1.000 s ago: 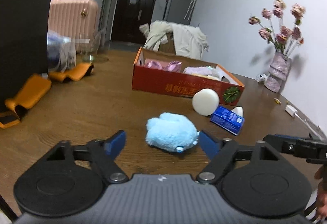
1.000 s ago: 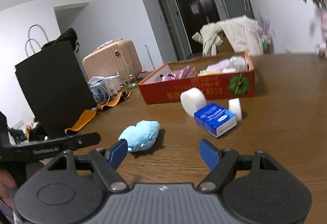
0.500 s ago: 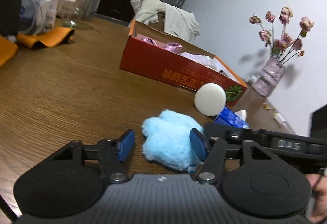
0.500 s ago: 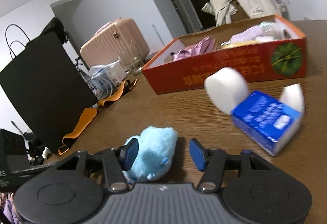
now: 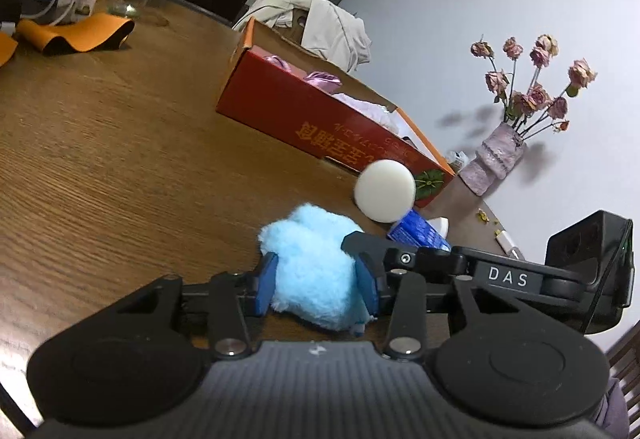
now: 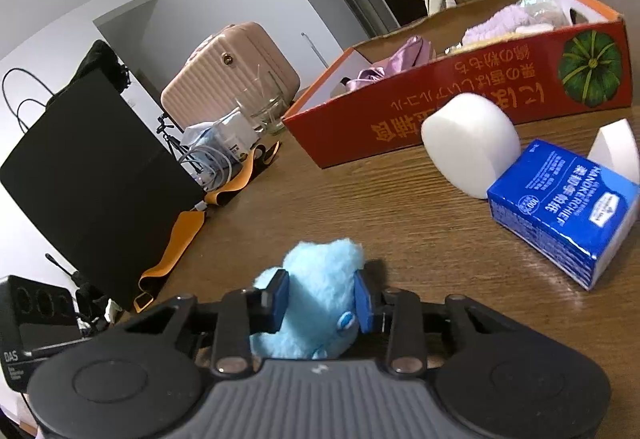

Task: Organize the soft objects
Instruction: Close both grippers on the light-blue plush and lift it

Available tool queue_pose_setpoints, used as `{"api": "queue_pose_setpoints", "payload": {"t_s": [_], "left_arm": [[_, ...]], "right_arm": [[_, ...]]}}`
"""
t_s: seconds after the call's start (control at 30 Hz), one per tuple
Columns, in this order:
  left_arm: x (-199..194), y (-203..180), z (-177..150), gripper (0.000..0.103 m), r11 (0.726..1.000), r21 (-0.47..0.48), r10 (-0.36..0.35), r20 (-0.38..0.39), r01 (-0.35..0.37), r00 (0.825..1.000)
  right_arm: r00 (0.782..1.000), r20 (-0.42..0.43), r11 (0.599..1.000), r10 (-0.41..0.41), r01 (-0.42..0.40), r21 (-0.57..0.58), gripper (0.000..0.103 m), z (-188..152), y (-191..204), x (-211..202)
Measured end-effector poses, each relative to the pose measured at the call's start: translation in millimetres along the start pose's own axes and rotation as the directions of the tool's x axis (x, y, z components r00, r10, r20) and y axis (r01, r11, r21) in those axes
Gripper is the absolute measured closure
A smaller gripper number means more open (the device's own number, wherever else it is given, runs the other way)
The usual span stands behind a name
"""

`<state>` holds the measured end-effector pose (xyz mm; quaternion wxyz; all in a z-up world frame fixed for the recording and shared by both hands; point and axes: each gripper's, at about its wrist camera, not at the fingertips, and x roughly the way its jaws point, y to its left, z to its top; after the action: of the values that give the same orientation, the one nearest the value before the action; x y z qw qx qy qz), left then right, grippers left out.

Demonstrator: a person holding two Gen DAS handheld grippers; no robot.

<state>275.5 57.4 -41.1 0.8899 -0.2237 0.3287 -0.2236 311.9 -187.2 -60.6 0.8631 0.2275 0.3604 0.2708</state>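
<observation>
1. A brown wood-grain table (image 5: 100, 167) is seen carrying everything.
2. A red cardboard box (image 6: 460, 107) is set on it.
3. Just in front of the box, a white foam cylinder (image 6: 470, 143) and a blue tissue pack (image 6: 560, 211) are found touching.
4. A blue plush toy (image 6: 320, 303) is placed nearer the camera than the box.
5. Left of the box, an orange strap (image 6: 188, 227) and a black bag (image 6: 92, 175) are laid.

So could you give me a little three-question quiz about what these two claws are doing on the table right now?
1. True or false: both claws grip the blue plush toy.
2. What stands between the red cardboard box and the blue tissue pack?
3. The toy is: A) in the box, B) on the wooden table, C) beside the vase.

Key: 1 true: left claw and right claw both pinch it. 2 a white foam cylinder. 3 B.
</observation>
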Motion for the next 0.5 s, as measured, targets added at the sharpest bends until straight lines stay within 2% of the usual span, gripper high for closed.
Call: {"api": "queue_pose_setpoints", "payload": {"t_s": [0.23,0.5], "left_arm": [[-28.1,-39.8,-16.5,0.06,0.997,0.046,-0.061,0.028,0.06,0.998],[-45.4,-92.6,-30.5,0.061,0.984,0.126,-0.134,0.046,0.127,0.99]], "right_arm": [[0.997,0.073,1.0,-0.025,0.026,-0.018,0.069,-15.6,14.4,-59.3],[0.98,0.193,0.998,-0.053,0.057,-0.014,0.069,-34.0,18.3,-132.0]]}}
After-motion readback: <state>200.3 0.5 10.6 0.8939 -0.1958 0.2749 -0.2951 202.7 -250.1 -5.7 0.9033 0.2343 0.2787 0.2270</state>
